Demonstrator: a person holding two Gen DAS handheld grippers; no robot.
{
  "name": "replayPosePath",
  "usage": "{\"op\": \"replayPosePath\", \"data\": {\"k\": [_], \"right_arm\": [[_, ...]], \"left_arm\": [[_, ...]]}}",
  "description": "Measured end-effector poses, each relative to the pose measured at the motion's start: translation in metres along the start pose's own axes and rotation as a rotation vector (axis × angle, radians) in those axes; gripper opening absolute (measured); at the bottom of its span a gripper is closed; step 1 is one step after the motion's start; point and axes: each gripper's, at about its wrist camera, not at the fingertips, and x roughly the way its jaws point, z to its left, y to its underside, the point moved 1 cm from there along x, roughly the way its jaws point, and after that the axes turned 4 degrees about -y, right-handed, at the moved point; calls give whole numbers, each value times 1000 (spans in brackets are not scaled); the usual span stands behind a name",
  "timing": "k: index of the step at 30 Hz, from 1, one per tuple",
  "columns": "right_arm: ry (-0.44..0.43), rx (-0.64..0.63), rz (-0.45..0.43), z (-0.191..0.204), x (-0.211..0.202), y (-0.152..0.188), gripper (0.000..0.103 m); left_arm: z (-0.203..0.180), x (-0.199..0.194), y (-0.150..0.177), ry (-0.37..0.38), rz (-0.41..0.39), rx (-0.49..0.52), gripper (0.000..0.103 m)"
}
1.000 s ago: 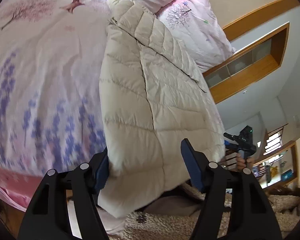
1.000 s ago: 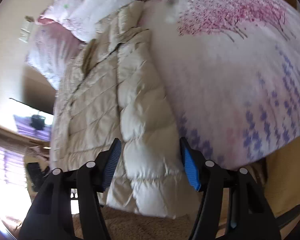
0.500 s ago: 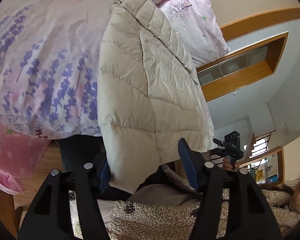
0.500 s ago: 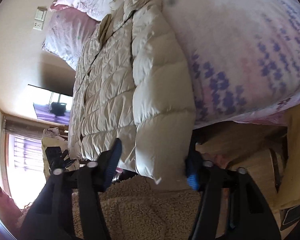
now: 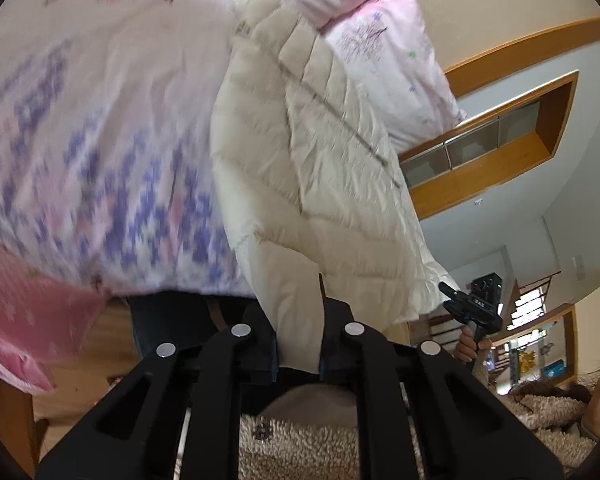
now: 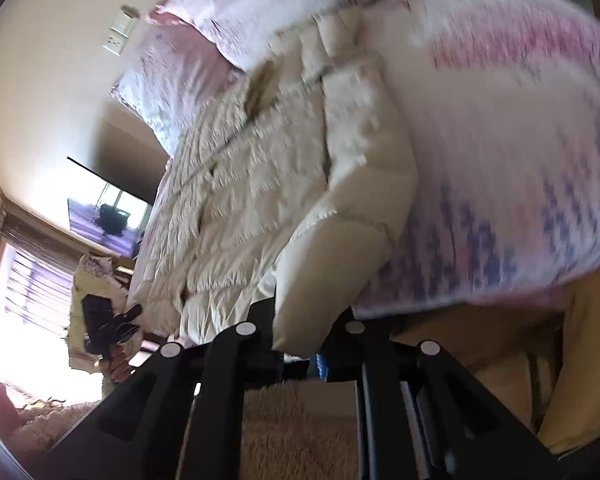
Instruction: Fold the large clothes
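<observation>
A cream quilted down jacket lies lengthwise on the bed, its hem hanging over the near edge. My left gripper is shut on the jacket's lower left corner. In the right wrist view the same jacket fills the middle, and my right gripper is shut on its lower right corner. The right gripper also shows in the left wrist view, held beyond the hem. The left gripper shows in the right wrist view.
The bed has a pink and purple floral cover and pink pillows at the head. A wooden wall shelf is at the right. A bright window with blinds is at the left. The person's fleece top is below.
Both grippers were open around the jacket's hem and have closed on its two lower corners. Both views are blurred by motion and have tilted up toward the bed.
</observation>
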Motion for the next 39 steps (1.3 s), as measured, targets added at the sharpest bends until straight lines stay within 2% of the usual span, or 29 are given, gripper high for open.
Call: {"op": "replayPosePath", "data": {"k": [3,6,10,16,22,30,36,39], "right_arm": [[16,-61,-89,18,-7,-10,12],[73,-148,-209,41,-17,-21,12],[128,-253,-351,73,-25,-36,11],[189,-344,-526,106,-35,-56,11],[259,-397,-608,125,-25,-84,11],[323,-425,-667,145,-1,-149,11],[336,-392,-716,145,25,-207,12],[346,-350,-705,134,46,-233,12]], "left_arm": [[-8,-11,-14,-17,-75,21,11],[-13,-22,-32,-37,-149,23,10],[-19,-32,-61,-55,-221,22,10],[-34,-38,-104,-88,-313,51,10],[-46,-30,-146,-102,-360,68,10],[-60,-16,-207,-120,-397,94,10],[-78,1,-275,-130,-453,117,10],[-76,19,-301,-131,-451,96,10]]}}
